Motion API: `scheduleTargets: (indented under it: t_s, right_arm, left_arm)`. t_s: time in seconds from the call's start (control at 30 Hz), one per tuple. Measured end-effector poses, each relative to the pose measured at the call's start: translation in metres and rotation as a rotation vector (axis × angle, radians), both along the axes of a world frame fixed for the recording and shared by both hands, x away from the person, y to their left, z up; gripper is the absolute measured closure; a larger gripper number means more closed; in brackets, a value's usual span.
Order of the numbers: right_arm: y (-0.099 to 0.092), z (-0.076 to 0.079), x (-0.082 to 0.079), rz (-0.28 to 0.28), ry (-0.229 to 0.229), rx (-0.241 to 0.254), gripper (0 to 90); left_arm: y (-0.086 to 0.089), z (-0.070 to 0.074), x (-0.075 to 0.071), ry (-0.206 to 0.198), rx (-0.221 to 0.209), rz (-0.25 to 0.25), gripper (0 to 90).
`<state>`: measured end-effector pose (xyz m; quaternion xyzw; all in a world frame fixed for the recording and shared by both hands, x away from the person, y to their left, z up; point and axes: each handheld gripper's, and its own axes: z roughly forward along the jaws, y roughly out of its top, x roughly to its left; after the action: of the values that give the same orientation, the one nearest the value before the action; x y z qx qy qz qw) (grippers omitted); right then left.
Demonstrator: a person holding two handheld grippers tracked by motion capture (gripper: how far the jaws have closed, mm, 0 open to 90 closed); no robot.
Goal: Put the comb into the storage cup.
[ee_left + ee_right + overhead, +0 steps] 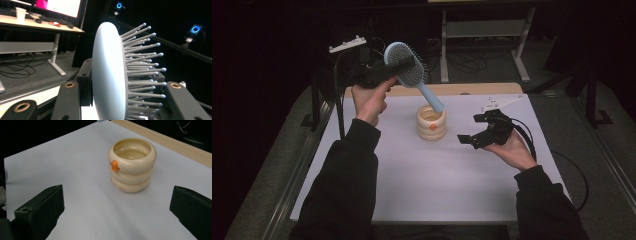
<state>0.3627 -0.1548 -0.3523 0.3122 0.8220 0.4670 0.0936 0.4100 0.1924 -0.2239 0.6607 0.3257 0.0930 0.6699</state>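
Here, we had the hairbrush up over the cup, the other gripper standing by.

We held the left gripper [398,64] raised above the far left of the surface [412,180], its jaws pinching the pale blue hairbrush [408,66] across the head: one jaw on the smooth back, the other against the bristles, as the left gripper view showed. Gripping the head left the handle free, and it angled down toward the cream ringed cup [431,122], its tip at or just inside the rim; we could not tell whether it touched. Our guess: the brush was being stood in the cup, handle first. The cup sat upright near mid-surface, orange knob [114,165] on its side. The right gripper [482,134] hovered just right of the cup, jaws spread wide and empty, aimed at it, probably ready to steady it.
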Motion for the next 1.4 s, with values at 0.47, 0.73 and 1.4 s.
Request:
scheduleTargets:
  t_s: [0.47, 0.73, 1.4]
  right_arm:
    - [-0.026, -0.021, -0.014, -0.047, -0.035, 0.049, 0.0]
    - [-0.039, -0.031, -0.024, -0.070, -0.034, 0.059, 0.0]
    - [-0.073, -0.053, -0.047, -0.119, -0.055, 0.097, 0.0]
  left_arm:
    - [0.009, -0.004, 0.011, -0.042, 0.032, 0.042, 52.5]
    - [0.006, -0.011, 0.021, -0.047, 0.058, 0.031, 52.5]
    - [-0.007, -0.028, 0.039, -0.082, 0.161, 0.054, 52.4]
